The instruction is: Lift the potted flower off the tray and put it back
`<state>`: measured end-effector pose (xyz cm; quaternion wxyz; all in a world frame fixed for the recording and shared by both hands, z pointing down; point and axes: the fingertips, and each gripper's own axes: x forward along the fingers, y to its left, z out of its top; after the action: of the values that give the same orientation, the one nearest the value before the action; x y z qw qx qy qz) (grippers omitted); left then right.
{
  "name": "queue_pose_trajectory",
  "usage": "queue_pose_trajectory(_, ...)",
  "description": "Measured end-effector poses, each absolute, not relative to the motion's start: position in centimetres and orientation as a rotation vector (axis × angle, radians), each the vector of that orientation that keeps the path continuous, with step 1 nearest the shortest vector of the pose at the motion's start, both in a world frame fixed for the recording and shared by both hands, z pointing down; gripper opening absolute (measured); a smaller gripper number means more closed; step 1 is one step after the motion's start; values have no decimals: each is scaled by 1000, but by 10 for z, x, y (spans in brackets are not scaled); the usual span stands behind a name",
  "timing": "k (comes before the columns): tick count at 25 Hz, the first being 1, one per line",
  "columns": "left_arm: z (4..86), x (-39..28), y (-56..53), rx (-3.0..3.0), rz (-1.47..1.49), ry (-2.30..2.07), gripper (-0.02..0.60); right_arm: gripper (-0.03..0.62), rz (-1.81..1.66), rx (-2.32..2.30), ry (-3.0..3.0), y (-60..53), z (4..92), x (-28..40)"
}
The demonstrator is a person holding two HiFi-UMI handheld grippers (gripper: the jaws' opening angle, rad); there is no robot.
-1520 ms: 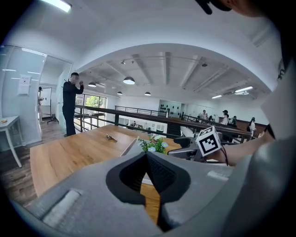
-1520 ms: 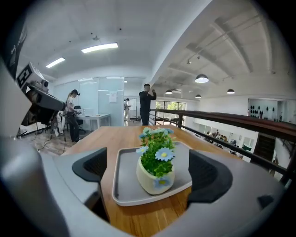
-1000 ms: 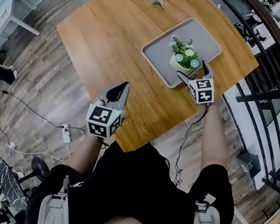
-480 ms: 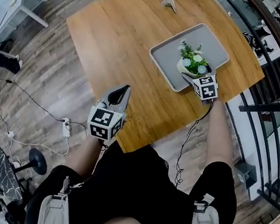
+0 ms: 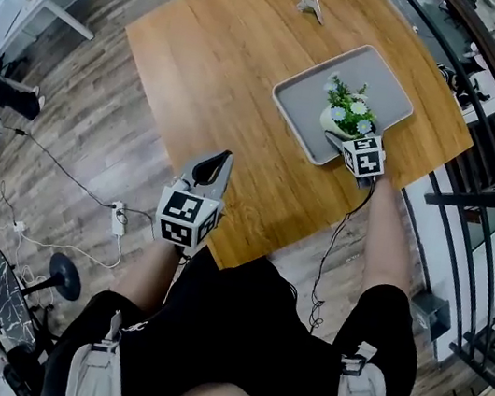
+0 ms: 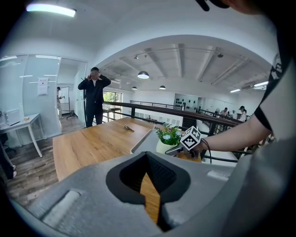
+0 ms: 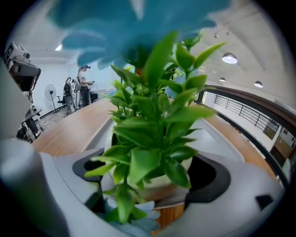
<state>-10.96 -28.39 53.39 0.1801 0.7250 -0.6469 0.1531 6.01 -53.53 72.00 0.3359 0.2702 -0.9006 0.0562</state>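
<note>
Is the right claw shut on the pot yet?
Open. The right claw straddles the pot, and a dark gap shows between the pot and the right-hand jaw.

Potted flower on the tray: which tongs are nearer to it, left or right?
Right. The right tongs straddle the potted flower on the tray; the left tongs hang over the table's near edge, far from it.

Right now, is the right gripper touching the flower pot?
Cannot tell. In the right gripper view the pot sits between the jaws of the right gripper, but leaves hide where they would meet.
</note>
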Motion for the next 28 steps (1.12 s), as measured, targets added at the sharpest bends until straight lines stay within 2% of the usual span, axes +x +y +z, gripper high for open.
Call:
queue_pose_trajectory(3, 535, -112, -280, 2041, 439, -1828, 12, 503, 139, 711, -2346, -533, 719, 58)
queue_pose_trajectory(15, 527, -113, -272, 2057, 407, -1840, 12, 499, 180, 870, -2299, -518, 704, 61)
queue_pose_trajectory(28, 505, -116, -261, 2150, 314, -1816, 12, 499, 24, 1052, -2414, -470, 589, 40)
